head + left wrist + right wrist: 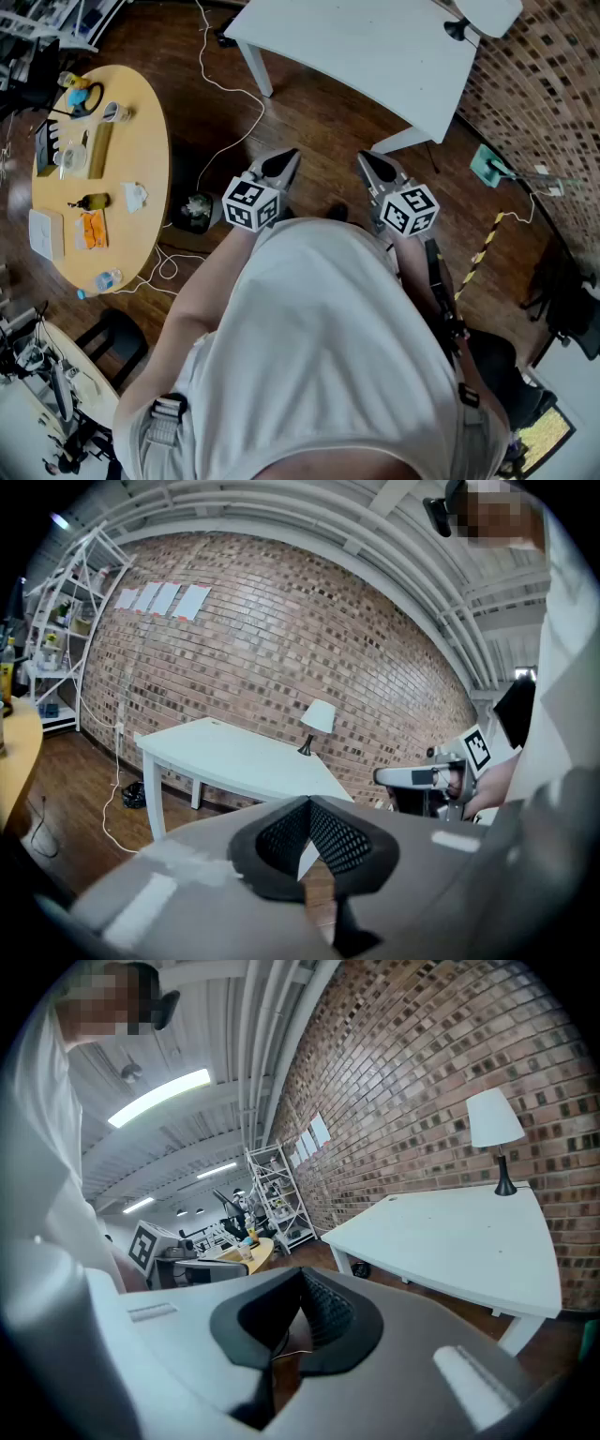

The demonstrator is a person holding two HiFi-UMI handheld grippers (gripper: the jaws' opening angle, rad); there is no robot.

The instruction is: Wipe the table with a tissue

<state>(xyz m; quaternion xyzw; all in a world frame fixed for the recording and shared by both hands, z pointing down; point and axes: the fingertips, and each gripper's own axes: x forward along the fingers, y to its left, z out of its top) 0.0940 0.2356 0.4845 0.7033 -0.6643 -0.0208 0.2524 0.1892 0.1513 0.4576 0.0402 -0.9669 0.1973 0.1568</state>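
A crumpled white tissue (136,196) lies on the round wooden table (141,131) at the left of the head view, far from both grippers. I hold my left gripper (289,159) and right gripper (366,161) side by side in front of my chest, above the wooden floor. Each is shut with nothing between its jaws. In the left gripper view the dark pads (337,841) of the left gripper (308,832) meet. The right gripper (300,1307) looks the same in its own view.
A white table (375,47) stands ahead near the brick wall, with a lamp (319,718) on it. The round table also carries a bottle (94,201), an orange packet (92,229) and other small items. Cables (225,94) run across the floor. Shelves (66,630) stand at the wall.
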